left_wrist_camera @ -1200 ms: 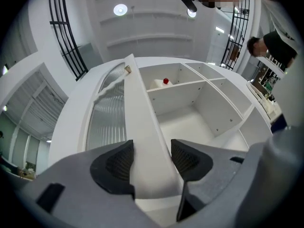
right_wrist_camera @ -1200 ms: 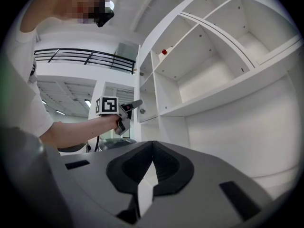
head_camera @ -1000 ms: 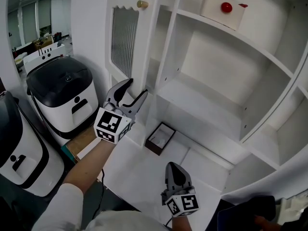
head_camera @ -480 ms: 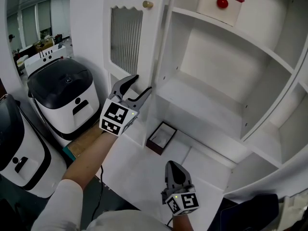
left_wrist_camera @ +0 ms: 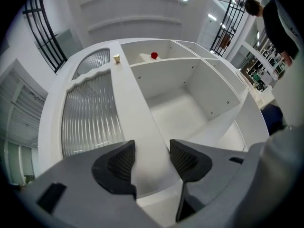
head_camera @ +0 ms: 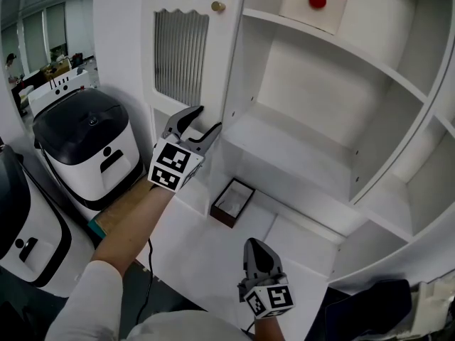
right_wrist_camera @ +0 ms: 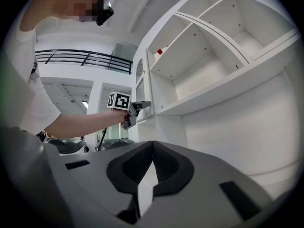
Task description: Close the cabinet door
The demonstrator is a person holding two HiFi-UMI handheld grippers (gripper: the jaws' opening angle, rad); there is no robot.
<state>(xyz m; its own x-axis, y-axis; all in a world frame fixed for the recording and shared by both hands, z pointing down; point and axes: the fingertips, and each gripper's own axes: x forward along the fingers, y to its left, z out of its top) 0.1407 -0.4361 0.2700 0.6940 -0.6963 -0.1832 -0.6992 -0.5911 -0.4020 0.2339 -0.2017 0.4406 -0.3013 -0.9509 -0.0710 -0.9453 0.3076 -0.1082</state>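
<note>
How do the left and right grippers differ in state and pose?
Left gripper has jaws apart, at the edge of the white ribbed-glass cabinet door; right gripper has jaws together, empty. Left is raised to the door; right sits low, away from it. Both carry marker cubes.

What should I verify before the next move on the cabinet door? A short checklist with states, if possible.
1. Left tool at the white cabinet door with ribbed glass, jaws apart, door frame between them: ok.
2. Right tool shut, empty, low, away from the door: ok.
3. Small dark open box clear of the door's path: cannot tell.
4. Door fully closed: cannot tell.
</note>
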